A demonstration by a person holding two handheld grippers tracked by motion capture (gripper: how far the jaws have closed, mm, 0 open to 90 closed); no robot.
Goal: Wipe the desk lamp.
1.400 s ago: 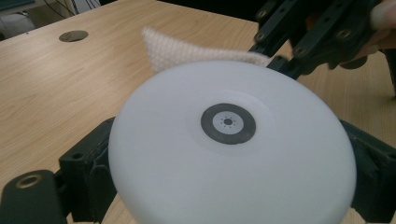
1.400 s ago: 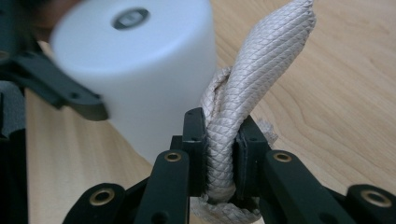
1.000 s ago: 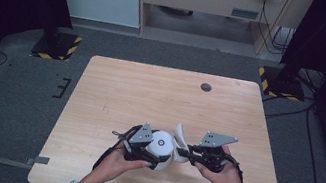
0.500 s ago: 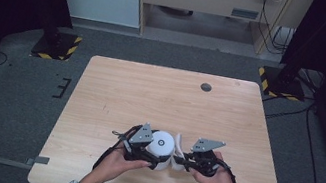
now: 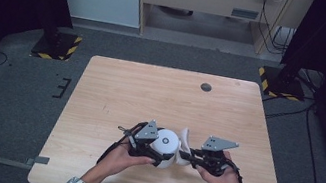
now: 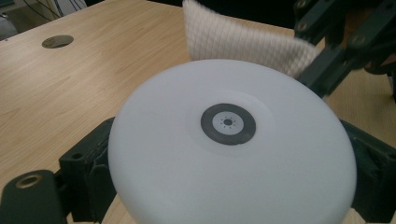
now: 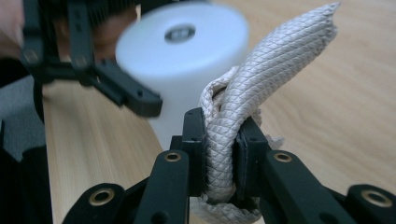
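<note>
High view: near the front edge of the wooden bench (image 5: pixel 116 88), the left tongs (image 5: pixel 156 155) clasp a white cylinder (image 5: pixel 165 144); the right tongs (image 5: pixel 185 155) pinch a beige cloth (image 5: pixel 184 141) just beside it. Left gripper view: the cylinder's flat end (image 6: pixel 229 154) sits between the jaws. Right gripper view: jaws clenched on the folded cloth (image 7: pixel 261 79).

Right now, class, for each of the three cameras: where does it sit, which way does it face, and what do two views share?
High view: above the table's near side, facing forward and down; both forearms, left claw, right claw.
Left gripper view: on the left claw, facing the white cylinder it clamps.
Right gripper view: on the right claw, facing the quilted cloth it pinches.
Shared: both gripper views show cylinder and cloth.
</note>
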